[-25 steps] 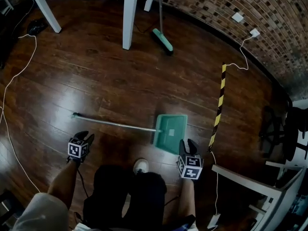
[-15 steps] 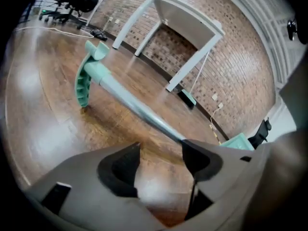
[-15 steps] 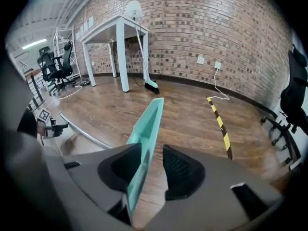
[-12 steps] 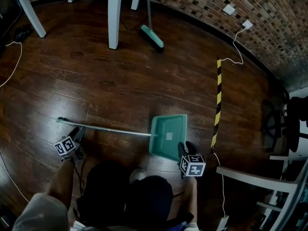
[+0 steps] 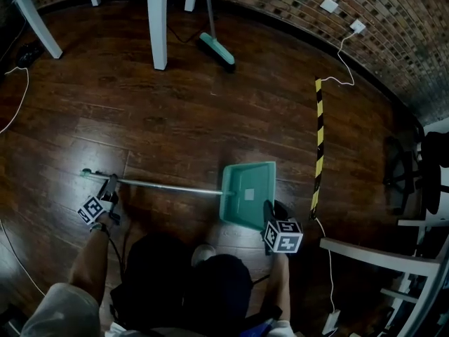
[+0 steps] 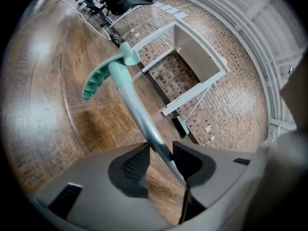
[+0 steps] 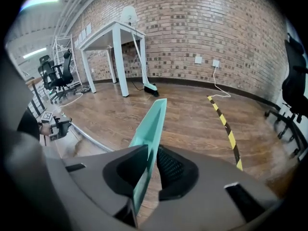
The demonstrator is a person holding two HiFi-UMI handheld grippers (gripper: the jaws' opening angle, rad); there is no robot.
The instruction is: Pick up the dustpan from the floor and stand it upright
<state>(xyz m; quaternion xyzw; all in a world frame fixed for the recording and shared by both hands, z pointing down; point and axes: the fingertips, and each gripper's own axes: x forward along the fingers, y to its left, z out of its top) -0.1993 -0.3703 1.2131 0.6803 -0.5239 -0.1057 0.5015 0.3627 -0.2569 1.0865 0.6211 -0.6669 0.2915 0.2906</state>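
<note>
A teal dustpan (image 5: 247, 194) lies flat on the wooden floor, its long metal handle (image 5: 161, 186) pointing left. My left gripper (image 5: 108, 189) is at the handle's far end. In the left gripper view the pole (image 6: 137, 112) runs between the closing jaws of this gripper (image 6: 161, 150), both pads touching it, and the teal end cap (image 6: 103, 76) lies beyond. My right gripper (image 5: 271, 210) is at the pan's near right corner. Its jaws (image 7: 153, 153) are closing on the pan's thin side wall (image 7: 151, 119), which the pads pinch.
A teal broom (image 5: 216, 49) leans by white table legs (image 5: 157, 27) at the back. Yellow-black tape (image 5: 319, 139) runs along the floor to the right of the pan. A black chair (image 5: 421, 181) and a white table (image 5: 372, 258) stand right. My shoe (image 5: 205, 253) is just behind the pan.
The left gripper moved up to the handle's end, rolled, and closed on it. The right gripper sank onto the pan's edge and closed. The dustpan still lies flat.
</note>
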